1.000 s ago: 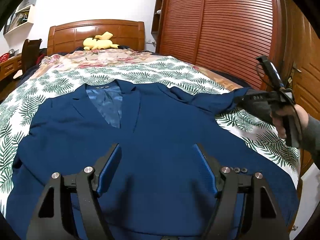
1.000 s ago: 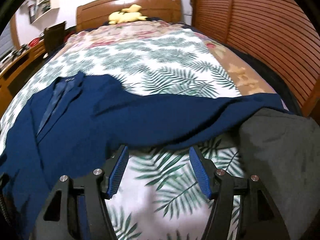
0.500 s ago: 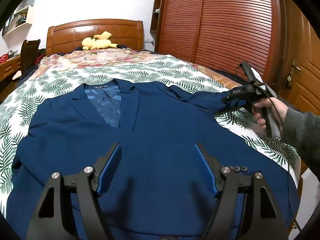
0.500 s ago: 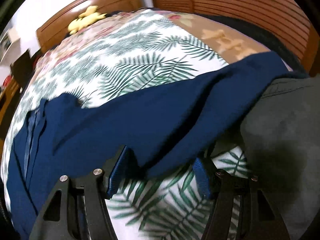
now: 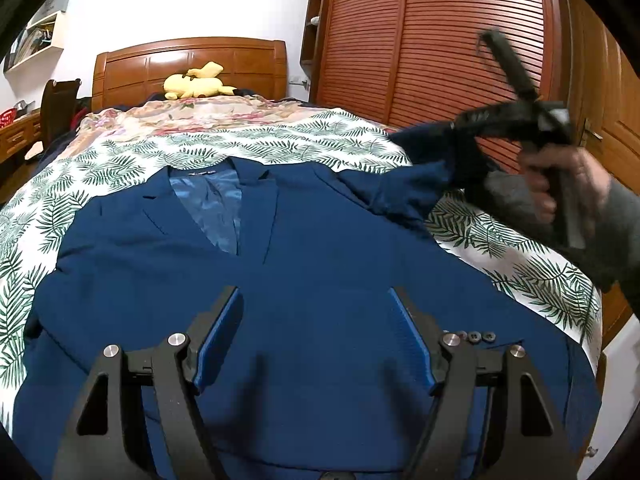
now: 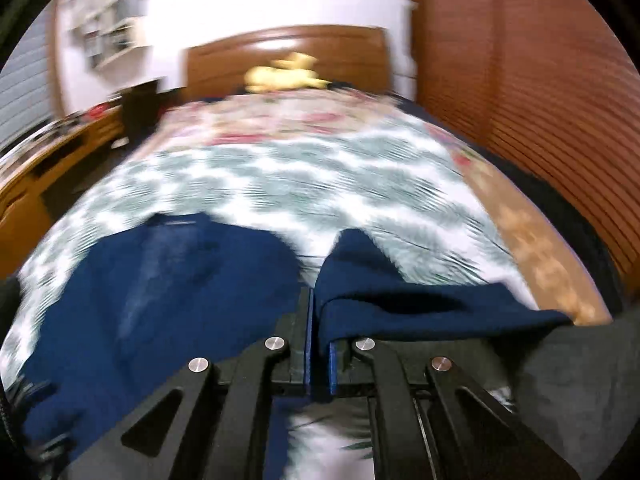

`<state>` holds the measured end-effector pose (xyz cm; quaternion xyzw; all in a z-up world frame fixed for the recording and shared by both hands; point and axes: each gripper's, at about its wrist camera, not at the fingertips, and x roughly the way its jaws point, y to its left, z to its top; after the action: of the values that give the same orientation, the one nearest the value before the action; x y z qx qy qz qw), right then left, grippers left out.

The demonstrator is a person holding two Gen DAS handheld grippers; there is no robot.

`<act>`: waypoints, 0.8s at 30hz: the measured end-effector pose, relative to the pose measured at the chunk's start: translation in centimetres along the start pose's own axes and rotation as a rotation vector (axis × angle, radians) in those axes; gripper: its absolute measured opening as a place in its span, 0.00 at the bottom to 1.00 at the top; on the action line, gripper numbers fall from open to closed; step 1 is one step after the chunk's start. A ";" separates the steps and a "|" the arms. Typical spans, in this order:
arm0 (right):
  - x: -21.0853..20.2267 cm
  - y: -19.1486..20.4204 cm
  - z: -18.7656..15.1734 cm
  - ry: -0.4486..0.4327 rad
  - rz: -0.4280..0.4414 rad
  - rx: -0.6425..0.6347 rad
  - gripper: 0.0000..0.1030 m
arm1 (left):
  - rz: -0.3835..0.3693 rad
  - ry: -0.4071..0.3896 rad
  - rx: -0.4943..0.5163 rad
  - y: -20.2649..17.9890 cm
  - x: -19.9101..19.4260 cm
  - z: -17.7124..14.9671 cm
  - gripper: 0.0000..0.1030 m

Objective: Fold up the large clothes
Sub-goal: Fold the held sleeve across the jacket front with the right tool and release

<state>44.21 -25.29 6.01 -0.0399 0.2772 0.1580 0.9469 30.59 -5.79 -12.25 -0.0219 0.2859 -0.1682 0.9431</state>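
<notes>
Jacket (image 5: pixel 304 280) flat, collar (image 5: pixel 208 176) toward headboard (image 5: pixel 192 64)

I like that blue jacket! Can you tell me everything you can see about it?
The blue jacket lies flat, front up, on the leafy bedspread. It has lapels, a shiny lighter-blue lining at the open neck, and three dark cuff buttons. One sleeve is pinched in the shut right tool and raised off the bed. The open left tool hovers above.

Even indoor light, fisheye bending, motion blur
</notes>
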 end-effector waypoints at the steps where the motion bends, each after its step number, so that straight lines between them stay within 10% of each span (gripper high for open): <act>1: -0.3 1.3 -0.4 0.012 0.031 -0.023 0.06 | 0.000 0.000 0.000 0.0 0.0 0.0 0.72; 10: 0.9 7.1 -4.7 0.153 0.033 -0.181 0.13 | -0.002 -0.002 -0.001 0.0 0.0 0.0 0.72; 18: -1.9 7.4 -4.4 0.075 0.023 -0.212 0.43 | -0.001 -0.002 0.003 -0.1 0.0 0.0 0.72; 24: -3.7 5.2 -4.5 0.022 -0.047 -0.180 0.45 | -0.002 -0.002 0.005 -0.2 -0.1 0.0 0.72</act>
<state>37.32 -22.17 4.25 -0.1330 0.2714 0.1598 0.9397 30.47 -5.94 -12.18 -0.0202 0.2844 -0.1697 0.9434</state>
